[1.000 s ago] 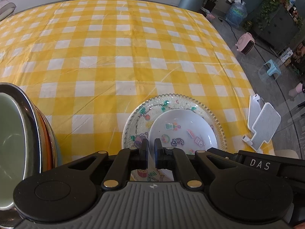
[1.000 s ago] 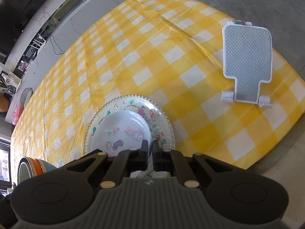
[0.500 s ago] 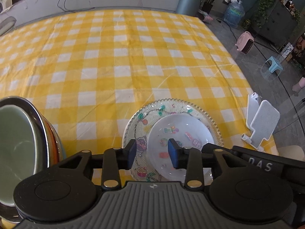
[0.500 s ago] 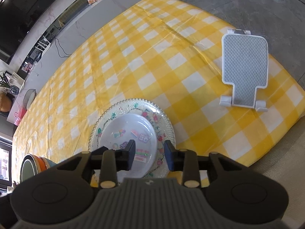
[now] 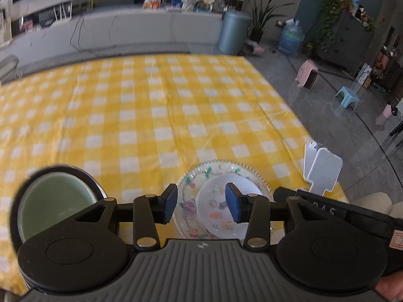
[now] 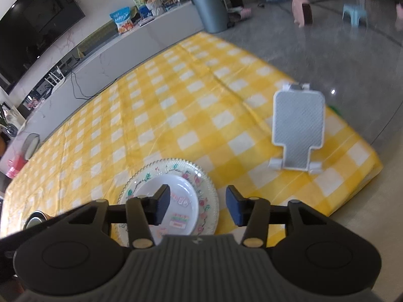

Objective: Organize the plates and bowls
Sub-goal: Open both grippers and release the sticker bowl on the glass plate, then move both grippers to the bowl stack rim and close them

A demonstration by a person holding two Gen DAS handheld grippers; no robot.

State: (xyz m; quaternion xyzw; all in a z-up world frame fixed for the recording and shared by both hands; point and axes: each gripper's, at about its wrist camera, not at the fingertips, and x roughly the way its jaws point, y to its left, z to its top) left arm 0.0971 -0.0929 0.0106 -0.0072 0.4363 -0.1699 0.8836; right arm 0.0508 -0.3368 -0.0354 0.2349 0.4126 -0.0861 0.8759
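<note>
A small white plate (image 5: 221, 207) with cartoon stickers lies on a larger clear patterned plate (image 5: 191, 183) near the table's front edge. Both show again in the right wrist view, the small plate (image 6: 176, 196) on the patterned plate (image 6: 204, 188). My left gripper (image 5: 201, 202) hovers above the plates with its jaws opening and nothing between them. My right gripper (image 6: 197, 207) hangs over the plates' right rim, jaws likewise opening and empty. A stack of bowls (image 5: 53, 198) with a pale green inside stands at the left, seen small in the right wrist view as the bowl stack (image 6: 36, 220).
A white and grey phone stand (image 6: 297, 128) sits on the yellow checked tablecloth (image 6: 176, 105) right of the plates, near the table's corner; the same stand (image 5: 321, 171) shows in the left wrist view. Beyond the table are a grey bin (image 5: 233, 32) and a low counter.
Both grippers went from shut at the plates' near rim to open and rose away from the table. The plates stay stacked on the cloth.
</note>
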